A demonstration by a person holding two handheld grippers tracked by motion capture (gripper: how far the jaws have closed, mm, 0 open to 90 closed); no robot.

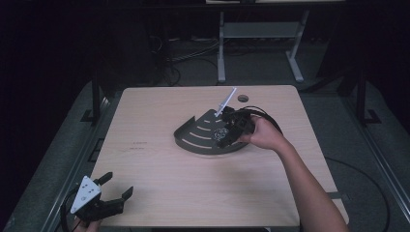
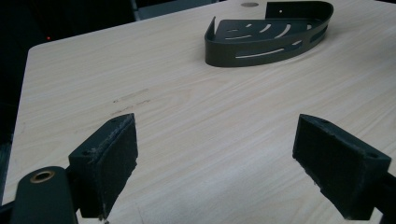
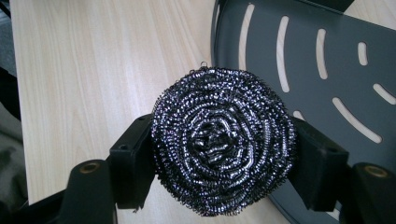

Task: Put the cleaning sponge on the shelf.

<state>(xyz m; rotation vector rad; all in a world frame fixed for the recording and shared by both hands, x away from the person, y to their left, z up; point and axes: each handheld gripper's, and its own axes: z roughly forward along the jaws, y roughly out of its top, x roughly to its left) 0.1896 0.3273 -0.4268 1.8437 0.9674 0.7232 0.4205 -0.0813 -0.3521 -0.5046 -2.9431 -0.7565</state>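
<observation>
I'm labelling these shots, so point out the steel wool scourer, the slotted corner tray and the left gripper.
steel wool scourer [image 3: 224,147], right gripper view, coiled centre.
slotted corner tray [image 2: 261,53], left gripper view, curved front wall.
left gripper [image 1: 116,185], high view, between fingertips.

Premises present as a laboratory or test room, not a dwelling. Evidence: a bare light-wood table [image 1: 203,164] stands alone on grey carpeted floor [image 1: 333,96], with the surroundings left dark. At 12 o'clock beyond it, a metal-framed workbench [image 1: 261,34] stands on white legs, with loose black cables [image 1: 188,53] trailing across the floor at 11 o'clock. Dark metal stands [image 1: 96,96] flank the table at 9 and 3 o'clock.
</observation>
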